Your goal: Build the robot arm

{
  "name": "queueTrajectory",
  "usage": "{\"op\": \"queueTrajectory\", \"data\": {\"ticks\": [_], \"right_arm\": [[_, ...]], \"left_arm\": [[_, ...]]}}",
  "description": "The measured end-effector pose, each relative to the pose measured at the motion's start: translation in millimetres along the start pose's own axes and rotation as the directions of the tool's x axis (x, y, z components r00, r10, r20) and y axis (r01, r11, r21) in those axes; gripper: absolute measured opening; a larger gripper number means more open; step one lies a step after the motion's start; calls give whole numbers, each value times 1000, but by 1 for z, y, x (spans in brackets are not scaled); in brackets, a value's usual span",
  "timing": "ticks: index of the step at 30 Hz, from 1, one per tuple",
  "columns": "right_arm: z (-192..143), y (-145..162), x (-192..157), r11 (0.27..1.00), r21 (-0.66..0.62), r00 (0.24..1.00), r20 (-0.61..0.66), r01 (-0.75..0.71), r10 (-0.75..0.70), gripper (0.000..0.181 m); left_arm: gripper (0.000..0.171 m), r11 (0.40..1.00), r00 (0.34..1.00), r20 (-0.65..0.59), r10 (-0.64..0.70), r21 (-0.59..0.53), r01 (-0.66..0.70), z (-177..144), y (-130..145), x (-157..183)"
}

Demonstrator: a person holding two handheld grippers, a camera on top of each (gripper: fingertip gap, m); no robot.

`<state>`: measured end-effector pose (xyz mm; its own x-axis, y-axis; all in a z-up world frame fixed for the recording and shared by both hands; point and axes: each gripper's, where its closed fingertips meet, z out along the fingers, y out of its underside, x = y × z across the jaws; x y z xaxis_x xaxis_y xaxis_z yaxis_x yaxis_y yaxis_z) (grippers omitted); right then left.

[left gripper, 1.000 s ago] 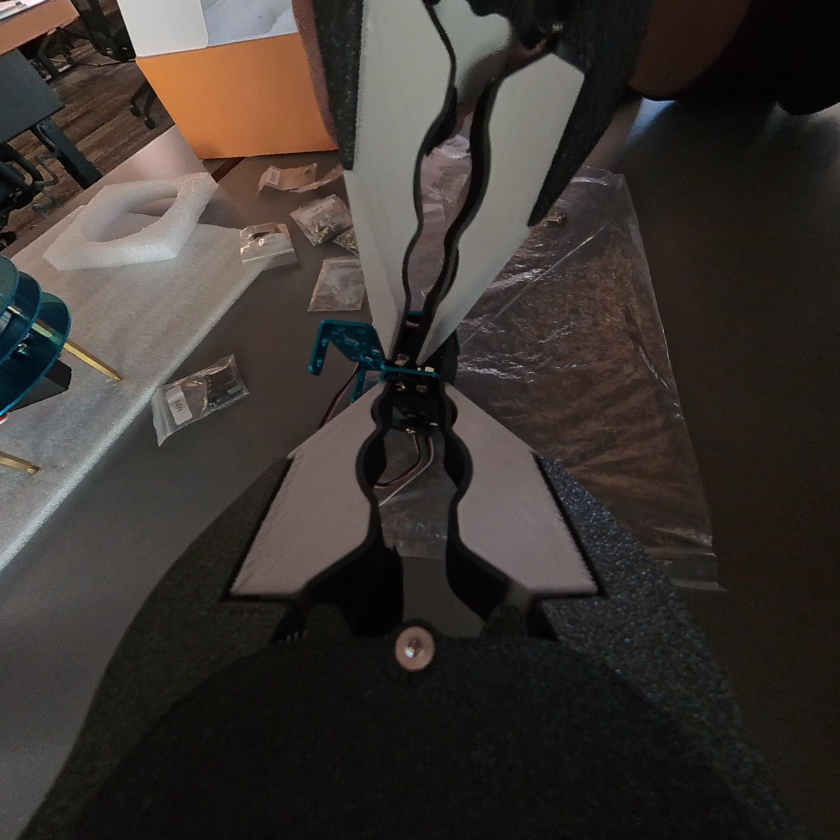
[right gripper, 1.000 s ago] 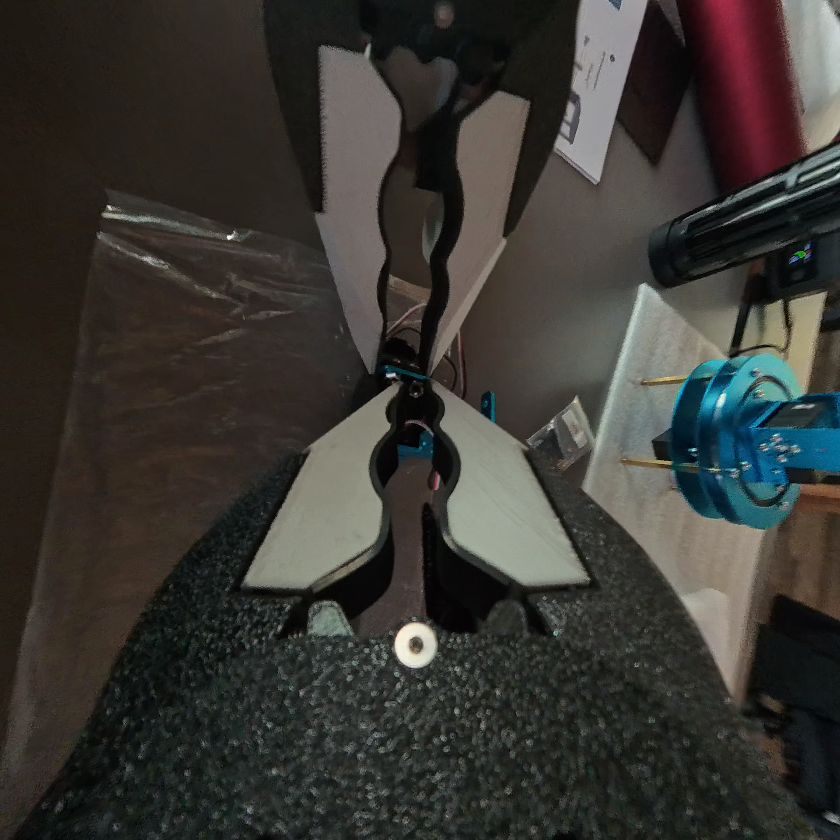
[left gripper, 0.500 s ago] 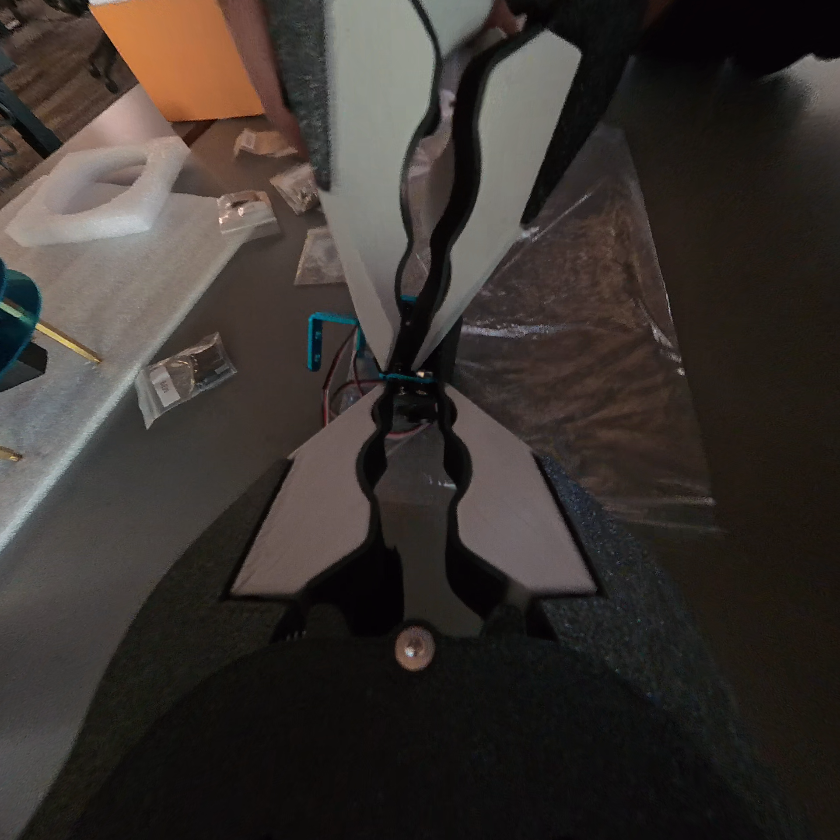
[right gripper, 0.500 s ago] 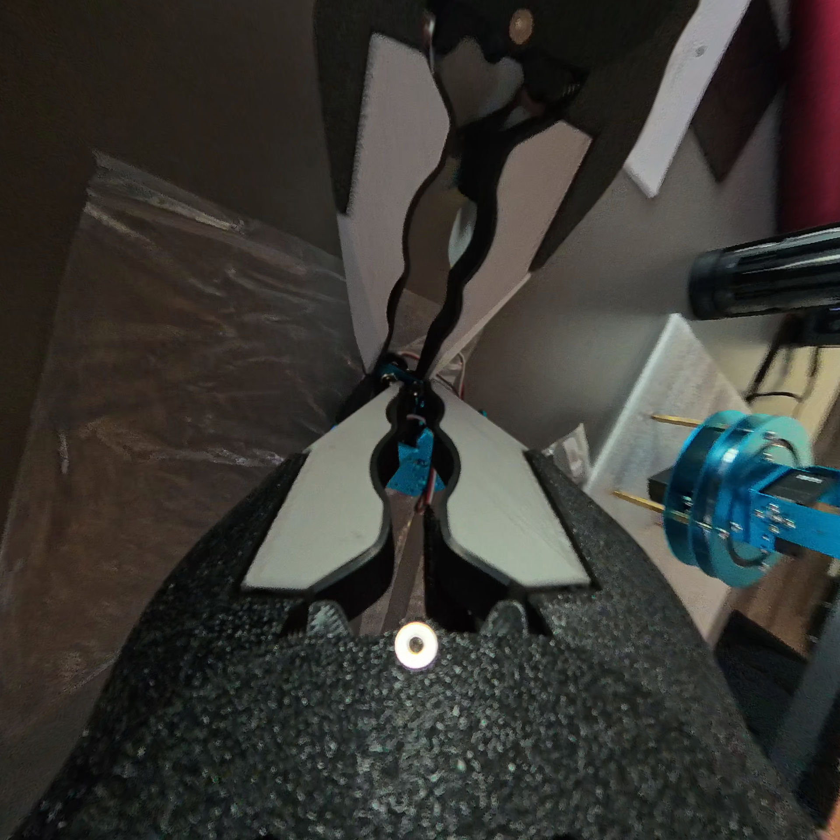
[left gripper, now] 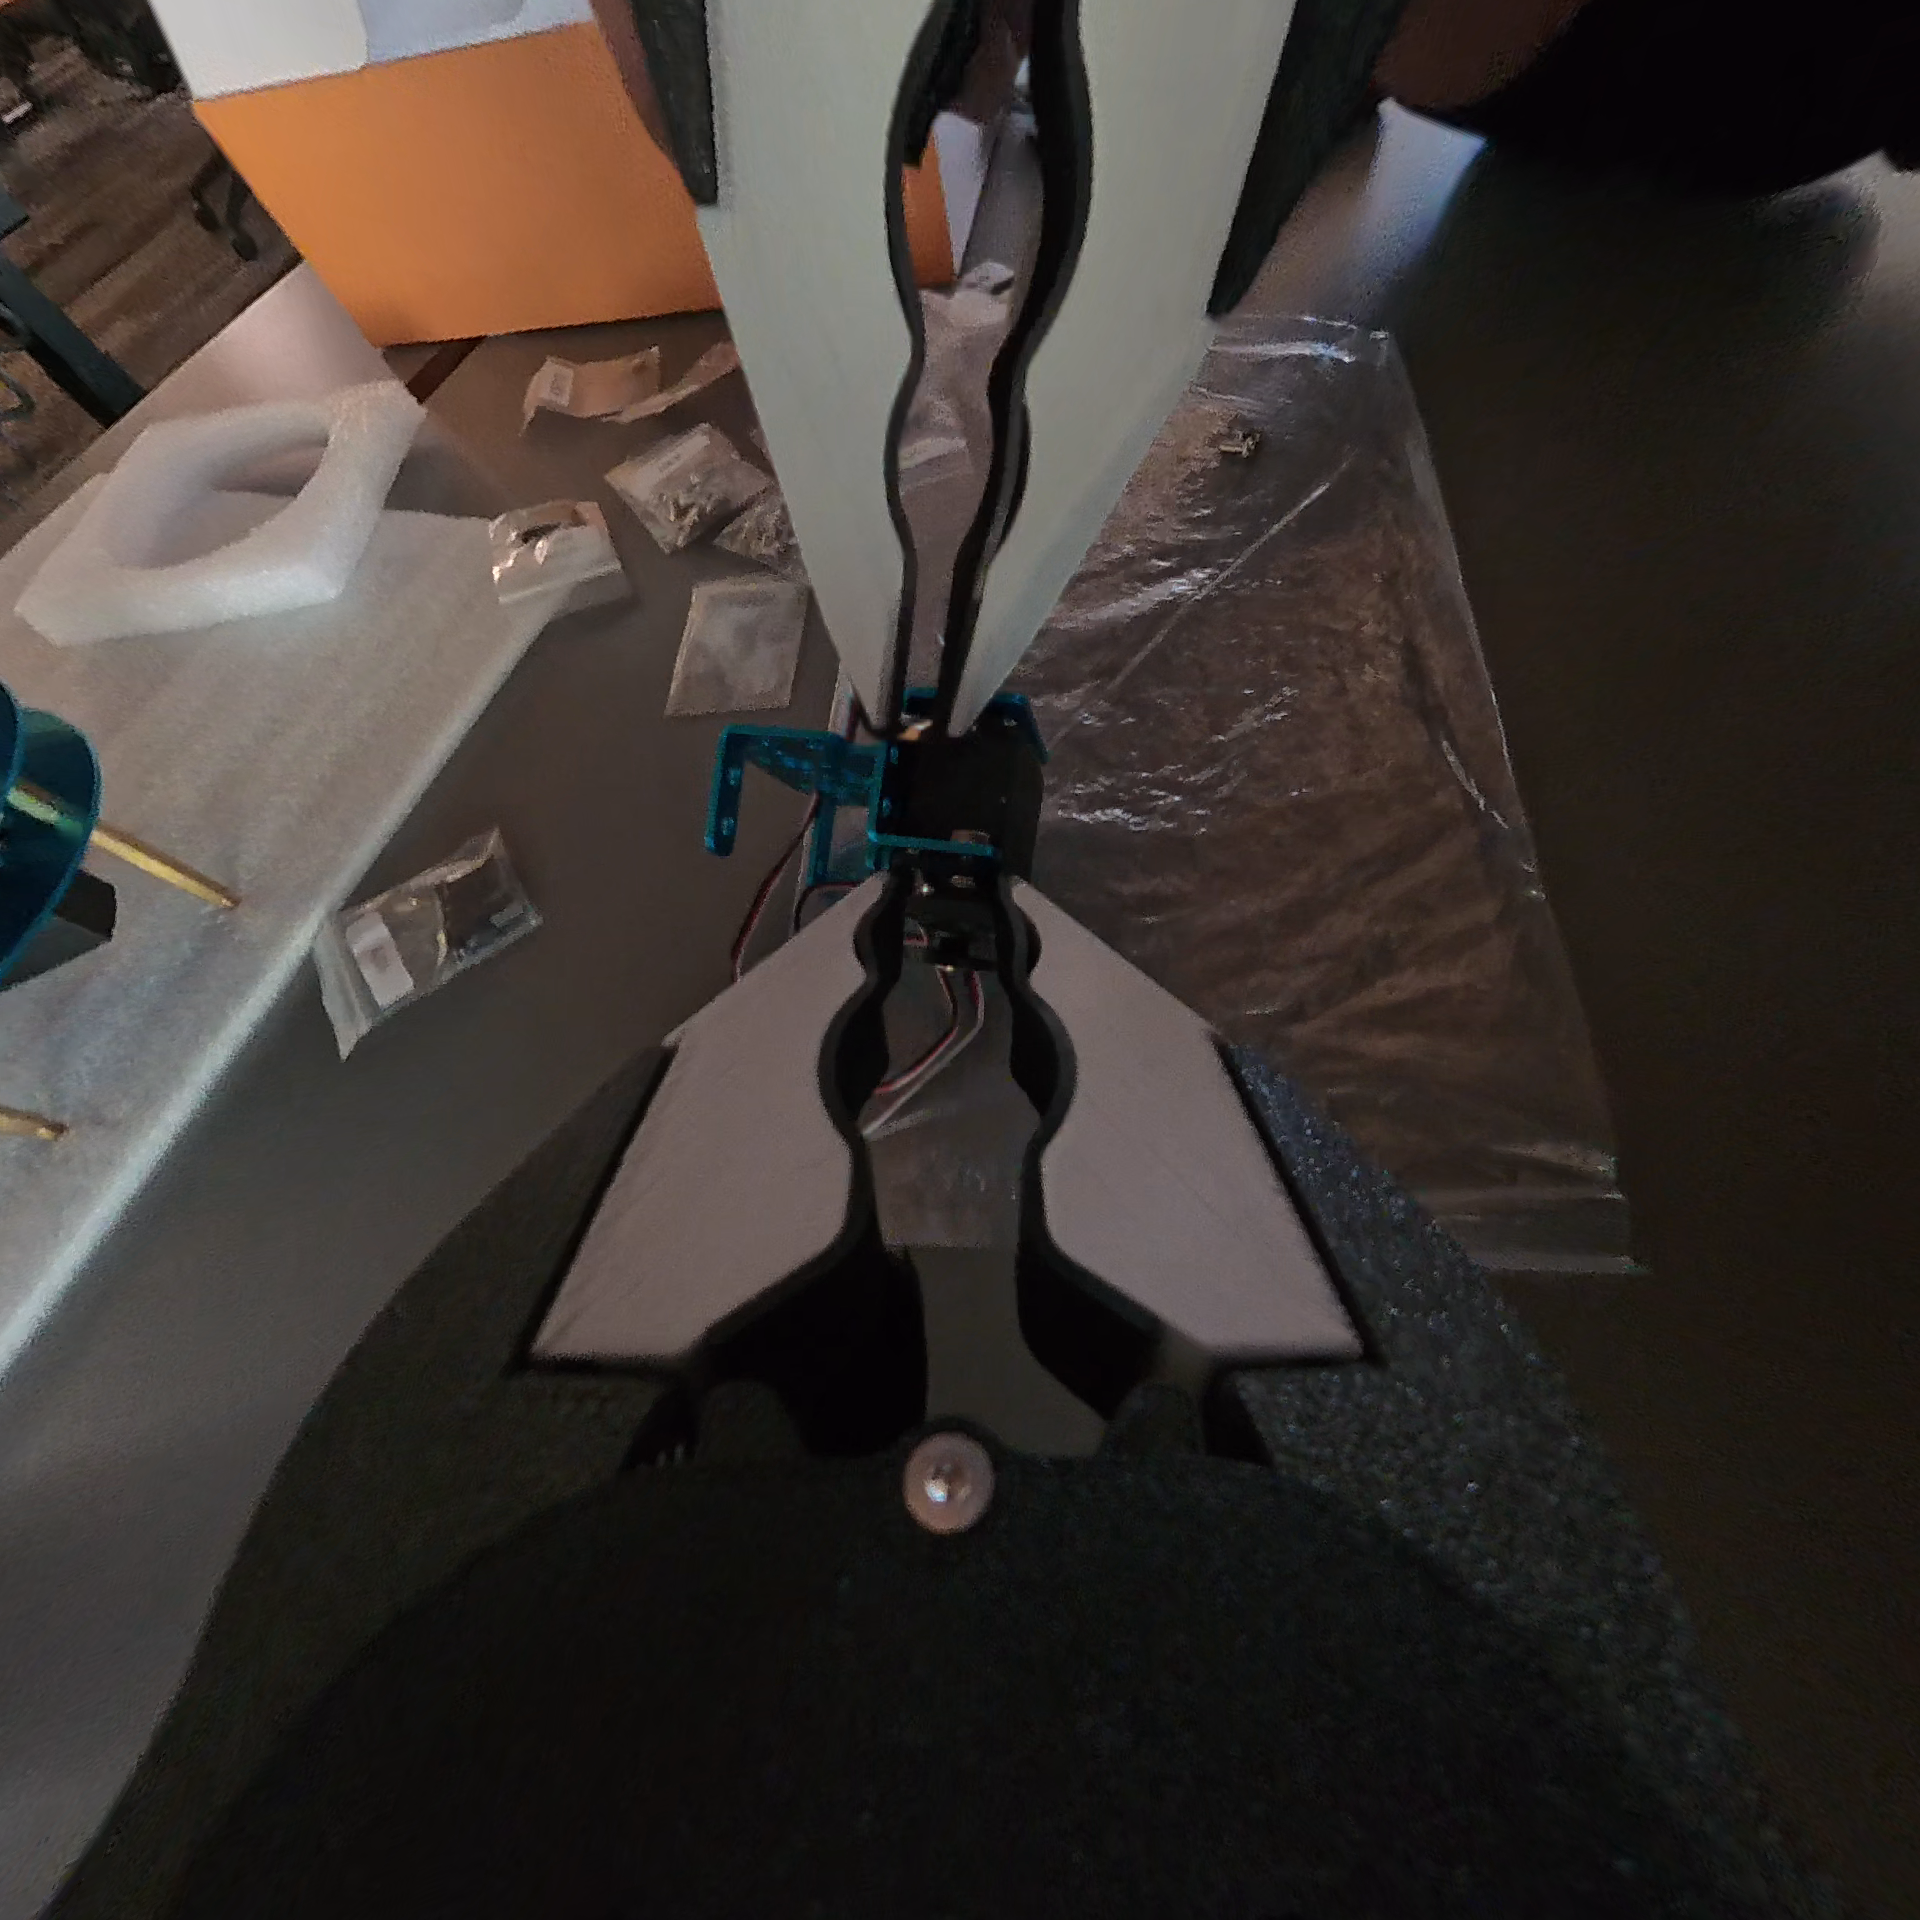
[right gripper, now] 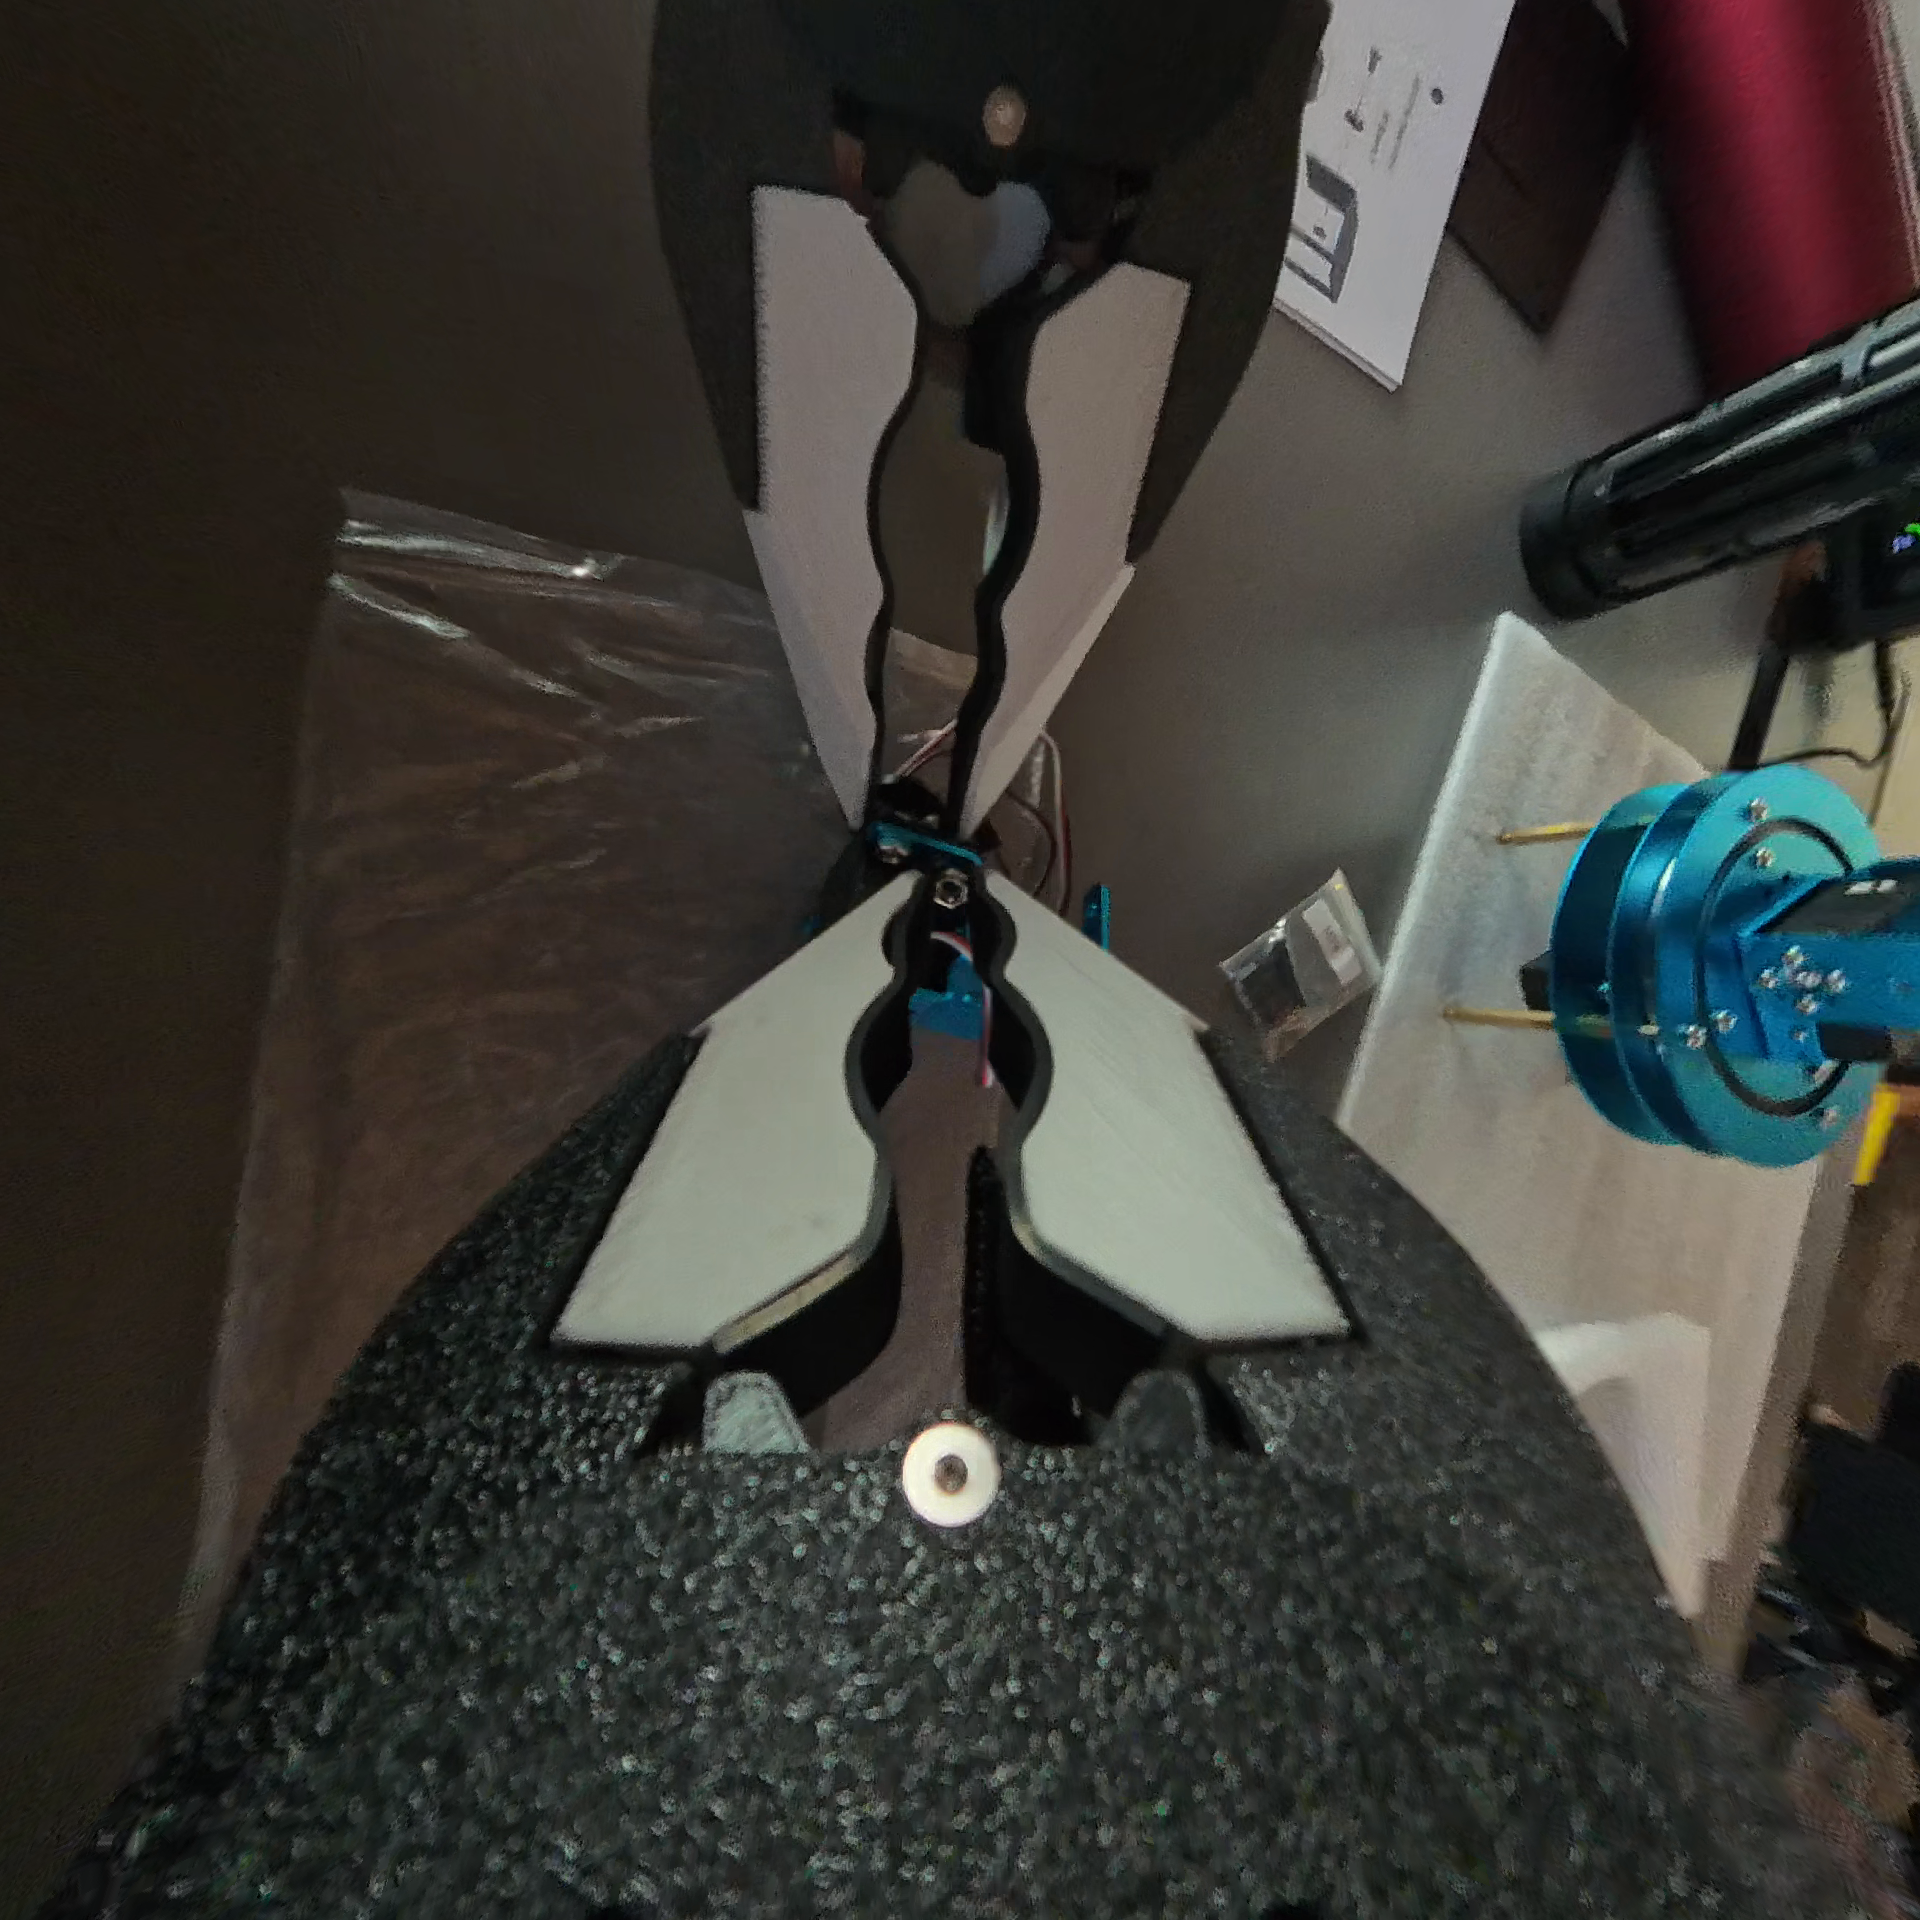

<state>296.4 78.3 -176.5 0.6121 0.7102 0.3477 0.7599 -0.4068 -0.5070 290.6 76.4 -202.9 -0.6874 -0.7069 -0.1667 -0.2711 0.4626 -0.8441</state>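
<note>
Here we pinch one small blue bracket with a black motor [left gripper: 940, 800] between both grippers, left gripper [left gripper: 940, 883] and right gripper [right gripper: 940, 883], each with fingers pressed on it. Around it lie small bags of parts [left gripper: 431, 930], a foam block [left gripper: 208, 520] and a clear plastic sheet [left gripper: 1299, 883]. The brown counter [left gripper: 1714, 727] carries them all.

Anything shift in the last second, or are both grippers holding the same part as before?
Little changed: the left gripper and right gripper stay clamped tip to tip on the black servo in its blue metal bracket, which only tilted slightly. The clear plastic bag stays put.

Black servo [left gripper: 961, 800] in blue bracket [left gripper: 790, 779] — pinched between both tongs.
</note>
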Motion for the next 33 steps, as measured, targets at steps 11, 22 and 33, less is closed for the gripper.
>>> {"op": "queueTrajectory", "data": {"ticks": [11,22,33], "right_arm": [[-41,39,-25,895,201,914,11,-399,405,6],[-2,75,-72,890,-102,870,189,-444,455,6],[-1,78,-61,904,-177,899,137,-390,415,15]], "left_arm": [[16,965,973,-107,204,-147,-218,21,-21,12],[16,984,989,-135,58,-158,-79,21,-18,-2],[16,996,987,-158,7,-85,-20,19,-16,-6]]}}
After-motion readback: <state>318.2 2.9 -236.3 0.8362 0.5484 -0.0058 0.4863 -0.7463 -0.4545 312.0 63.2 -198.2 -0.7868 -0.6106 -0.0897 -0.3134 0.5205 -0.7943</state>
